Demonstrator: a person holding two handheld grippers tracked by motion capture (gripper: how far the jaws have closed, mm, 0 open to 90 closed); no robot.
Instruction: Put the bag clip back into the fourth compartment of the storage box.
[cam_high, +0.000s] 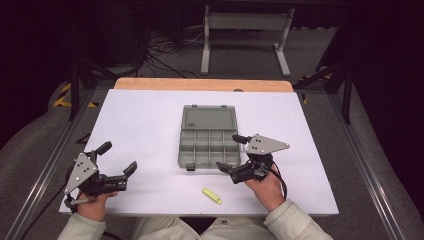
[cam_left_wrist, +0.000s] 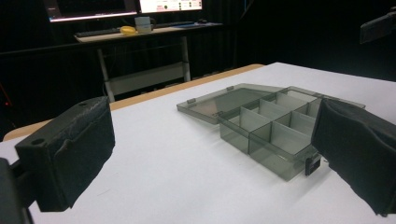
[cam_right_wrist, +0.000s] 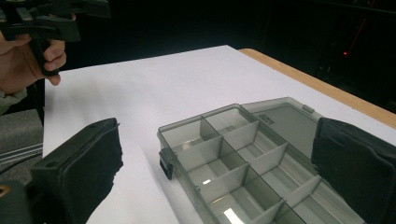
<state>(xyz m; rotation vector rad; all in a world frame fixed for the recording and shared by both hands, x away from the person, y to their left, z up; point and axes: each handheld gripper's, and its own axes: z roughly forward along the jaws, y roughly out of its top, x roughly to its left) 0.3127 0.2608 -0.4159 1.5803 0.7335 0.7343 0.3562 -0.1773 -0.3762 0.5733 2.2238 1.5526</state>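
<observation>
Here both tools gape wide and grip nothing. The left gripper (cam_high: 119, 157) hovers near the table's (cam_high: 150, 125) front left corner, well apart from the compartment box (cam_high: 207, 145). The right gripper (cam_high: 234, 152) hangs just beside the box's right front edge, lid laid flat behind. No label is readable. A yellow piece (cam_high: 211, 196) lies near the front edge.

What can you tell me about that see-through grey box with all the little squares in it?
The box is smoky grey, see-through plastic. It lies flat in the middle of the white table, with its lid swung fully open and lying flat behind it, joined by hinges. Thin walls split the tray into small compartments, and all look empty. A small dark latch sits on the near edge. The right gripper hovers at its near right corner, jaws open; whether it touches is unclear.
</observation>
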